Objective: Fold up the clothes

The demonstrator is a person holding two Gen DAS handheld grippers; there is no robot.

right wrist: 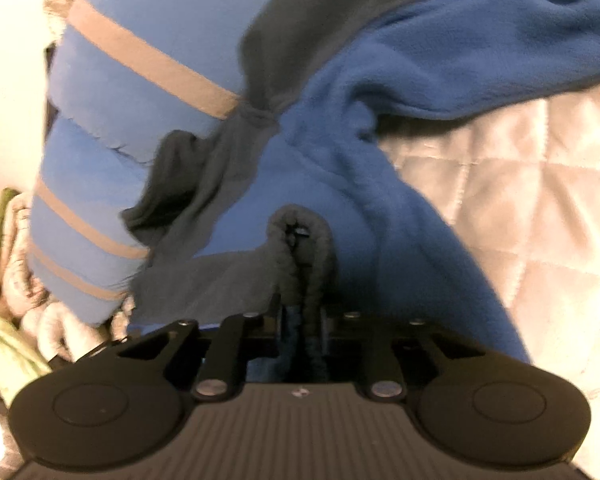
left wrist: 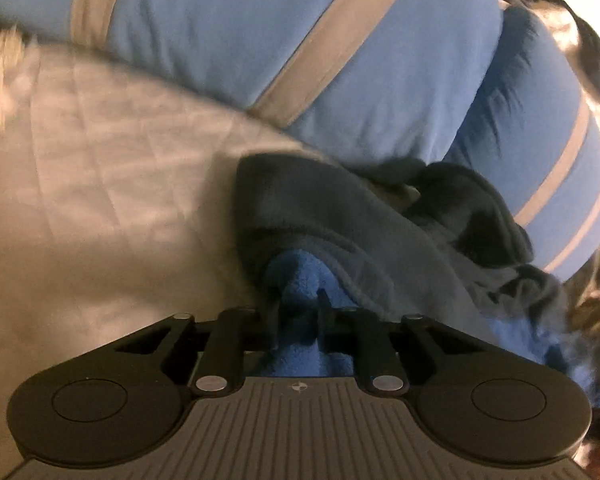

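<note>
A blue fleece garment (right wrist: 440,64) with dark grey trim lies bunched on a pale quilted bedcover (right wrist: 520,208). In the left wrist view my left gripper (left wrist: 300,300) is shut on a fold of the blue fleece garment (left wrist: 300,276), with the dark grey part (left wrist: 320,208) draped just ahead of the fingers. In the right wrist view my right gripper (right wrist: 302,312) is shut on a rolled grey edge (right wrist: 300,232) of the same garment; the fingertips are buried in the cloth. The blue body of the garment runs off to the upper right.
A large blue cushion with tan stripes (left wrist: 260,40) lies just behind the garment, also seen as the striped cushion (right wrist: 140,80) on the left. Pale and green cloth (right wrist: 12,280) is piled at the far left. The quilted bedcover (left wrist: 80,160) spreads to the left.
</note>
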